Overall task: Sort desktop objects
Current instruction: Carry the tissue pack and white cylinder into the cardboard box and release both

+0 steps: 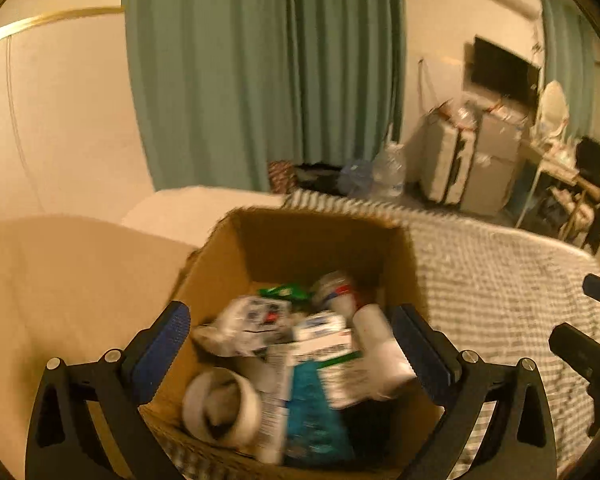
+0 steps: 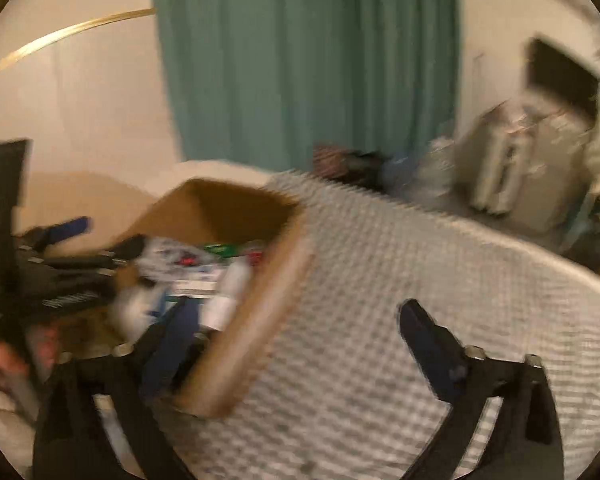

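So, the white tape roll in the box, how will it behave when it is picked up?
The white tape roll looks like a rigid ring, so it probably keeps its shape. Being round, it may roll if dropped on edge. Its smooth side might slip between the pads.

Open top on the cardboard box (image 1: 260, 248), but inside packed full: tape roll (image 1: 220, 408), white bottle (image 1: 380, 344), small packets piled close. Tall brown walls all round. Lots of bare checked bedspread (image 2: 380, 280) to the right of the box. Pillow (image 1: 188, 208) just behind it.
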A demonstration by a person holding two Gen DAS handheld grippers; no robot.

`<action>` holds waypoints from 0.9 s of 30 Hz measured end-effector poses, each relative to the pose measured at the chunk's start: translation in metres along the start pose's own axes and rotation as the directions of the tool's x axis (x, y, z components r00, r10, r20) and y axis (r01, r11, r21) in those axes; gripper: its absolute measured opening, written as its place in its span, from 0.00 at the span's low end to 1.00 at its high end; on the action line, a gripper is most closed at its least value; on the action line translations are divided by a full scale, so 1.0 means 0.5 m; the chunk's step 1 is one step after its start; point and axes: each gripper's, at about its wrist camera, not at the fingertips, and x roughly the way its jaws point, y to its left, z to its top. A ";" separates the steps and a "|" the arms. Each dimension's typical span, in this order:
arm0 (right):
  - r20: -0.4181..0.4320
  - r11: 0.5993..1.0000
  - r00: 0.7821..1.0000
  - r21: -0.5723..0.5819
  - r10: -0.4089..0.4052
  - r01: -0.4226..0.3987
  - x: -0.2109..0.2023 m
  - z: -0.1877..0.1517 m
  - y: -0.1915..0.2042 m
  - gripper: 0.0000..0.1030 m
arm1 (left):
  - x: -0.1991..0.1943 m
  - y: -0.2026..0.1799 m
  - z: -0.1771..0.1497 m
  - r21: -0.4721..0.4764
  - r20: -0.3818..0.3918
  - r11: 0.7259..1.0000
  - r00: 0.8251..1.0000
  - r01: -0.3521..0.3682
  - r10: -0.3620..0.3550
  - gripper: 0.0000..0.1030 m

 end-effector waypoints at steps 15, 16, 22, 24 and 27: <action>-0.046 0.975 0.992 0.188 -0.114 0.120 -0.013 -0.165 -0.092 1.00 | -0.039 -0.130 -0.144 0.003 -0.052 0.999 0.998 0.046 -0.045 1.00; -0.044 0.975 0.993 0.192 -0.109 0.115 -0.012 -0.164 -0.095 1.00 | -0.040 -0.133 -0.141 0.009 -0.052 0.999 0.998 0.046 -0.046 1.00; -0.062 0.973 0.993 0.203 -0.103 0.114 0.001 -0.177 -0.097 1.00 | -0.046 -0.136 -0.138 0.015 -0.053 1.000 0.998 0.023 -0.022 1.00; -0.067 0.970 0.992 0.211 -0.105 0.117 0.001 -0.184 -0.099 1.00 | -0.040 -0.134 -0.135 0.006 -0.067 1.000 0.998 0.017 -0.017 1.00; -0.058 0.968 0.993 0.222 -0.107 0.118 -0.004 -0.185 -0.101 1.00 | -0.038 -0.133 -0.133 0.003 -0.072 1.000 0.997 0.017 -0.017 1.00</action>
